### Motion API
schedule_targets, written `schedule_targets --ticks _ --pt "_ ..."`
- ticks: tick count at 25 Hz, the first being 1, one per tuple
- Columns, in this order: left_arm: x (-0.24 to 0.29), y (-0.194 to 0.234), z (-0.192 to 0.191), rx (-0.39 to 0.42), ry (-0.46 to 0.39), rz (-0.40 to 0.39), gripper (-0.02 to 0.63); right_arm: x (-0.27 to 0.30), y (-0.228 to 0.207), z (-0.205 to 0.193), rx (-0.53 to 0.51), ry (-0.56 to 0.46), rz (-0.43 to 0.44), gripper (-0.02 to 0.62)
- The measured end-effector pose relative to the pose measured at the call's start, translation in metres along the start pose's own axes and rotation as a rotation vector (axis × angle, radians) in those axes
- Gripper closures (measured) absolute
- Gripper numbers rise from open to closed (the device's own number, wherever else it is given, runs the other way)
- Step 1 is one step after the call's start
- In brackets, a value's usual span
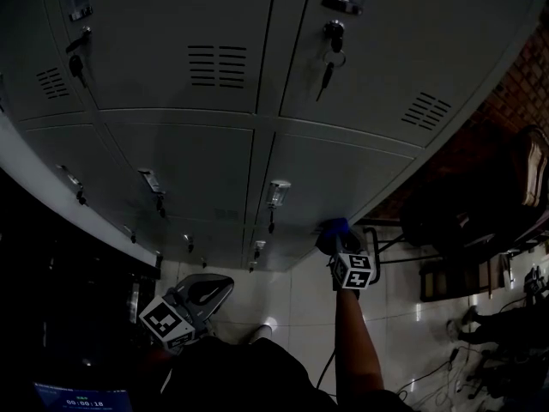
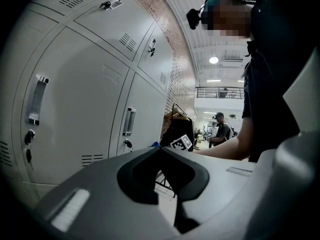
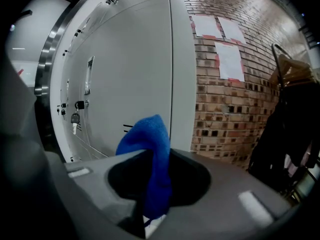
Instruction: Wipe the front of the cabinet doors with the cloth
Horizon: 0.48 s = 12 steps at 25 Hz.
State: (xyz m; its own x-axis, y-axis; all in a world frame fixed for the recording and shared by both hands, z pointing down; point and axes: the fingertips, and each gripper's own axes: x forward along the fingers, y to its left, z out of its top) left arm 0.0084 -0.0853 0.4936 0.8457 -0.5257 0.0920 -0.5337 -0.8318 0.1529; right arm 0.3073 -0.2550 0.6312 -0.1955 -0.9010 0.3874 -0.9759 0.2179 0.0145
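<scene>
At the lower left of the head view, the left tool (image 1: 210, 290) hangs low over the pale tiled floor (image 1: 300, 290), well apart from the lockers. In its own view the left tool (image 2: 160, 150) has its two jaws brought together at the tips with nothing between them. A bank of grey metal cabinet doors (image 1: 197, 170) fills the middle, stacked in rows. Each door has a handle and vent slots, and keys (image 1: 328, 74) hang from several locks. To the right, a bare forearm (image 1: 356, 342) reaches forward to the right tool (image 1: 340, 240), which is held at the far right edge of the cabinet, low down. In its own view the right tool (image 3: 155, 156) is clamped on a blue cloth (image 3: 150, 139). The cloth (image 1: 333, 227) is bunched into a narrow upright fold. Its long axis runs out along the jaws, and a rounded peak rises past their tips and leans left toward the door front. Most of the cloth sits between and above the jaws, with a short end showing below them. The cloth is right at the door face, but whether it touches cannot be told. Further right is a brick wall (image 3: 220, 109) with sheets of paper (image 3: 230, 59) stuck to it.
</scene>
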Motion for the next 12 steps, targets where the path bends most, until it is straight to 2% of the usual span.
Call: schedule_targets --ticks 6,12 --pt "-0.004 -0.002 -0.001 0.001 0.009 0.011 0.606 -0.008 -0.004 -0.001 0.019 -0.009 -0.006 0.522" --pt "-0.008 -0.004 0.009 -0.007 0.007 -0.015 0.606 -0.044 0.051 0.046 -0.003 -0.142 0.111 0.522"
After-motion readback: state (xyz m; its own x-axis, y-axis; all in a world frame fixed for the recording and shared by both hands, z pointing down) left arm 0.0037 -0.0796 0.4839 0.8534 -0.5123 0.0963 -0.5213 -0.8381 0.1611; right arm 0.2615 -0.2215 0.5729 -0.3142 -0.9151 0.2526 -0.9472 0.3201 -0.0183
